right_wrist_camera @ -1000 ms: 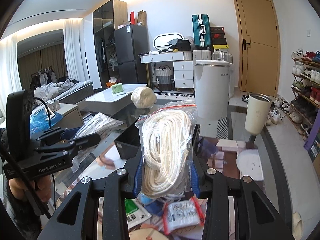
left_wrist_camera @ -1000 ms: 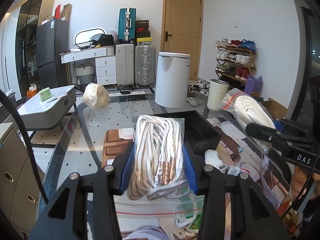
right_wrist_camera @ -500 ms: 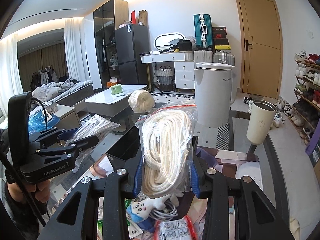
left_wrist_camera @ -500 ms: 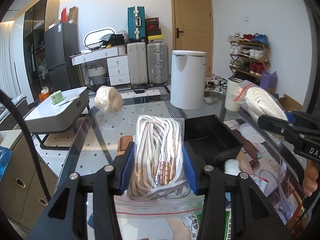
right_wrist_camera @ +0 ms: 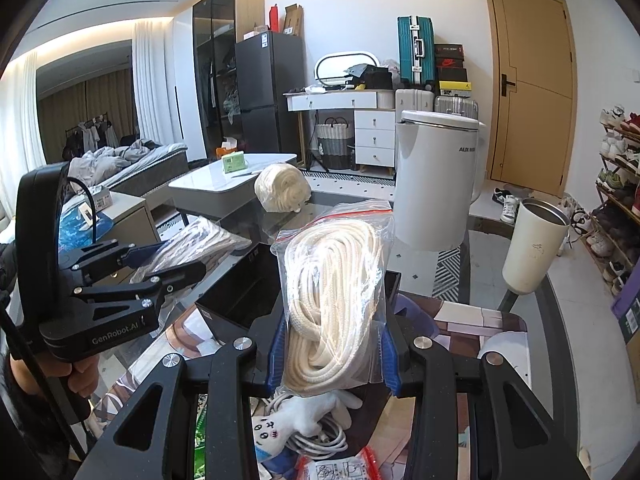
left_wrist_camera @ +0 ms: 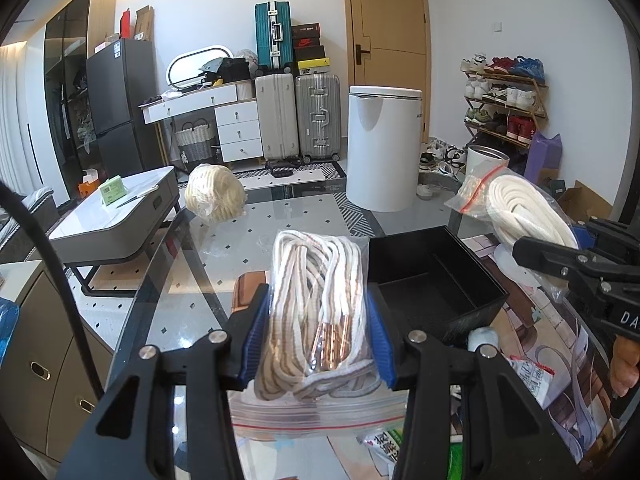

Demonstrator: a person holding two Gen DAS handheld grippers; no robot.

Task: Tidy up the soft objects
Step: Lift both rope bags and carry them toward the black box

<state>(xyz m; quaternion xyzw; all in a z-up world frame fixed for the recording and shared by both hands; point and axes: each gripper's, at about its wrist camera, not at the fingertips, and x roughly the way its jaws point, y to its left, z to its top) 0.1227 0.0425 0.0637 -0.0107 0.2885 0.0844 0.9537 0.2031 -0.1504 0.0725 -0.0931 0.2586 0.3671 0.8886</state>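
Left gripper (left_wrist_camera: 316,320): my blue pads clamp the sides of a zip bag of brown-and-white cord (left_wrist_camera: 320,312); narrowly parted, fully taken up by the bag; it hangs above the glass table (left_wrist_camera: 248,232), just left of the black box (left_wrist_camera: 432,280).
Right gripper (right_wrist_camera: 332,344): jaws drawn in tight on a zip bag of white rope (right_wrist_camera: 336,300); held over the near clutter, the box just beyond.
Step, as I judge it: carry both bags to the box.
Doing it well: one bag at a time; lower until it rests on the box floor before easing off; keep my two grippers apart; mind the plastic slipping.
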